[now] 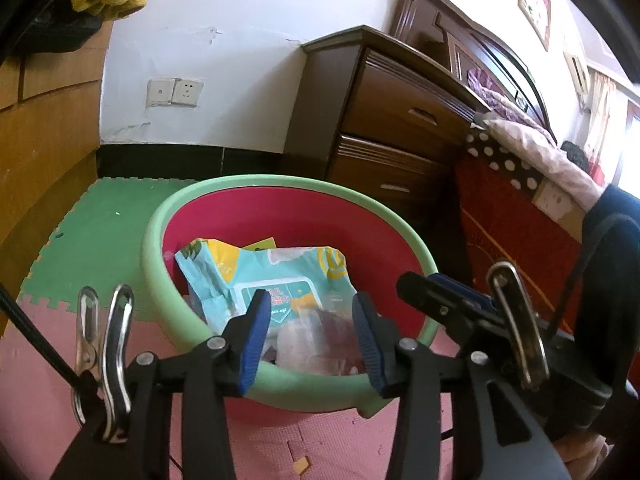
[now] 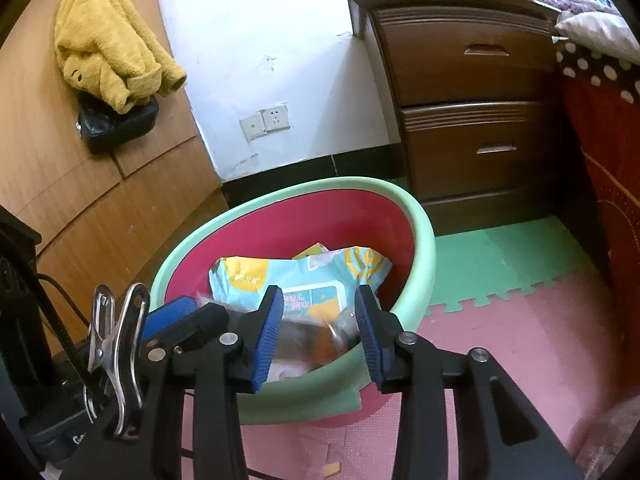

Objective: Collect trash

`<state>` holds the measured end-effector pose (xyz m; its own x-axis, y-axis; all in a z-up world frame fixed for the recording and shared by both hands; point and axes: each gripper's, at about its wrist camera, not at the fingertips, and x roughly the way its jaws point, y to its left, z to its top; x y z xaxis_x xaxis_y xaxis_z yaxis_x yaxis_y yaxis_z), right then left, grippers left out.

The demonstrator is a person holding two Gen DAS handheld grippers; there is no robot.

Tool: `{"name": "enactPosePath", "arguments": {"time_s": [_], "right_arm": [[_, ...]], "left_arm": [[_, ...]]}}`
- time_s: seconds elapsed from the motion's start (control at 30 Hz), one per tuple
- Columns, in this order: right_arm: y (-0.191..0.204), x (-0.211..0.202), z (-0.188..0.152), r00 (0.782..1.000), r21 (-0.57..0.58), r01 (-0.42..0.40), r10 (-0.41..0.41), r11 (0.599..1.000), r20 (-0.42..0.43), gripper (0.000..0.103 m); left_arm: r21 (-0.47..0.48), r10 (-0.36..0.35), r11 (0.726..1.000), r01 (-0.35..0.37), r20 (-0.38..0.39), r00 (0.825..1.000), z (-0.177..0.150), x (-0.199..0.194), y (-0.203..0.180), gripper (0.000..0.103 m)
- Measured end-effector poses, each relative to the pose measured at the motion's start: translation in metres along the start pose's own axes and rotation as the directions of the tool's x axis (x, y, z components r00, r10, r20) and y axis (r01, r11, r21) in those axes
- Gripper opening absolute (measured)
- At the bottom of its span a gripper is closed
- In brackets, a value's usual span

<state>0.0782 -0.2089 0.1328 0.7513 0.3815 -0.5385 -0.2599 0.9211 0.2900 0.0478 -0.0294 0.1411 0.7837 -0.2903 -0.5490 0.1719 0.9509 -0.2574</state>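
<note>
Both grippers hover side by side above the near rim of a basin (image 1: 160, 220) with a green rim and red inside, which stands on the foam floor mat (image 1: 92, 224) in front of a wooden nightstand (image 1: 400, 120). The left gripper (image 1: 310, 340) has its jaws open and holds nothing; the right gripper (image 2: 316, 336) is the same, jaws apart and empty. Each gripper shows at the edge of the other's view, so they are close together.

The trash lies inside the basin. On top is a light blue and yellow wet wipes pack (image 1: 260, 276) with a flip lid on its face, lying flat and somewhat crumpled. Partly under its near edge is a clear plastic wrapper (image 1: 316, 336) with something reddish-brown inside; what it holds cannot be told. A small yellow scrap (image 1: 262, 243) peeks out behind the pack.

The pack looks soft and light, probably nearly empty given its creases, and its film is likely slick. A loose crumpled corner or edge would give the jaws a better hold than the flat middle or the stiff lid. The clear wrapper looks thin, crinkly and light as well; pinching a bunched fold should work, and a firm squeeze is unlikely to harm it. The basin itself looks rigid, best taken by its thick rim.
</note>
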Motion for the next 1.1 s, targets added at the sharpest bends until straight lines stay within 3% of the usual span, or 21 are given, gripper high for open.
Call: {"name": "enactPosePath", "arguments": {"time_s": [0.43,0.73,1.1], "right_arm": [[0.021,-0.024,-0.010,1.000,-0.041,0.030,-0.030,0.999,0.002,0.041],[0.040,-0.052,-0.023,0.997,-0.084,0.065,-0.061,0.994,0.044,0.046],[0.045,-0.059,-0.059,0.999,-0.085,0.046,-0.046,0.995,-0.001,0.046]], "left_arm": [[0.032,0.049,0.998,-0.049,0.010,0.999,-0.005,-0.024,0.000,0.048],[0.002,0.077,0.997,-0.077,-0.040,0.996,-0.009,-0.039,0.001,0.052],[0.022,0.203,0.979,-0.202,-0.155,0.967,-0.043,-0.040,0.003,0.052]]}}
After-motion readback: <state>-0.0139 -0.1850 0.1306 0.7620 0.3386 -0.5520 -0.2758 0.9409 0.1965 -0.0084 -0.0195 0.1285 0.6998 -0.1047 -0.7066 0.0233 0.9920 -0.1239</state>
